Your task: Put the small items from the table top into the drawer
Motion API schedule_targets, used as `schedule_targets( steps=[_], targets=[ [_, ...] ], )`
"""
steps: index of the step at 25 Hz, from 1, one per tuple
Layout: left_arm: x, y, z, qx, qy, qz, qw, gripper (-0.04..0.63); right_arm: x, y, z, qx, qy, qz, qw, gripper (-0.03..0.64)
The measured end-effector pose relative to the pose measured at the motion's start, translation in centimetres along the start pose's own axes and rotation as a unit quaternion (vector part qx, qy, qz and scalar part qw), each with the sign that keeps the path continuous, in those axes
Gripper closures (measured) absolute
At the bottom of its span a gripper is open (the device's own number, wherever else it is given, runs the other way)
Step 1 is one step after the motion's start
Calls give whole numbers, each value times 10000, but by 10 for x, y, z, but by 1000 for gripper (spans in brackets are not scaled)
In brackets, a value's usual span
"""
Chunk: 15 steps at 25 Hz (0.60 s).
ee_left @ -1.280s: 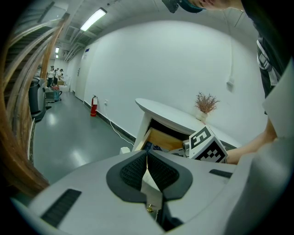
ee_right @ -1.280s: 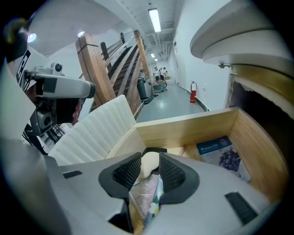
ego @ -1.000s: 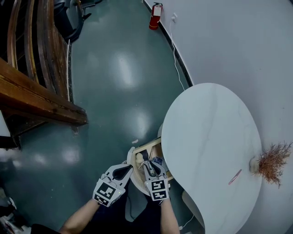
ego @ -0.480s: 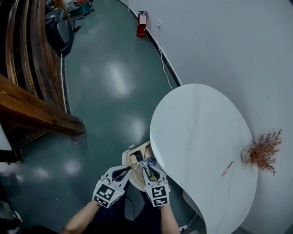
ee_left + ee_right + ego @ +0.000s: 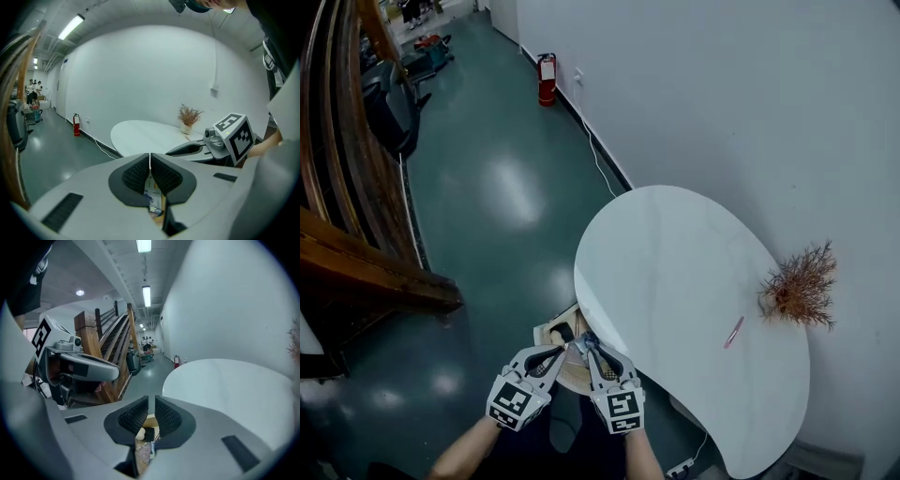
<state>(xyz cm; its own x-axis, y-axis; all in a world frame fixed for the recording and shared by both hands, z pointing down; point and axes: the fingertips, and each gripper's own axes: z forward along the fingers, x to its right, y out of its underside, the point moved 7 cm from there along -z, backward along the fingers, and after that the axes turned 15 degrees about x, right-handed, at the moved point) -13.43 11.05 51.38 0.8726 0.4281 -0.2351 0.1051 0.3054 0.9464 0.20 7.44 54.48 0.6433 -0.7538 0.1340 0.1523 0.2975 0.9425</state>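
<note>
Drawer (image 5: 546, 334): open, several items inside. Bench (image 5: 675, 272): one pink item (image 5: 733, 332) not yet stowed. Left gripper (image 5: 566, 349) jaws: together, empty. Right gripper (image 5: 585, 345) jaws: narrow, just been closing, empty.

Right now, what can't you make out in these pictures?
Drawer contents: head view, mostly covered by the left claw and the table edge.
Pink item on the table: head view, too small to identify.
People down the corridor: left gripper view, too small and distant.

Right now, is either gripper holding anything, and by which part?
Nothing is held. The left gripper is shut empty; the right gripper has just been closing its jaws, a narrow empty gap between them.
</note>
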Motion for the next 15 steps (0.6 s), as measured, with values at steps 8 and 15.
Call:
schedule_targets(
  steps=[8, 15],
  targets=[
    [25, -48, 10, 127, 437, 201, 9988, 571, 7, -47, -38, 411, 533, 171, 9976, 566],
    [38, -84, 19, 273, 669, 424, 9965, 571, 16, -84, -64, 784, 929, 140, 9925, 577]
  ],
)
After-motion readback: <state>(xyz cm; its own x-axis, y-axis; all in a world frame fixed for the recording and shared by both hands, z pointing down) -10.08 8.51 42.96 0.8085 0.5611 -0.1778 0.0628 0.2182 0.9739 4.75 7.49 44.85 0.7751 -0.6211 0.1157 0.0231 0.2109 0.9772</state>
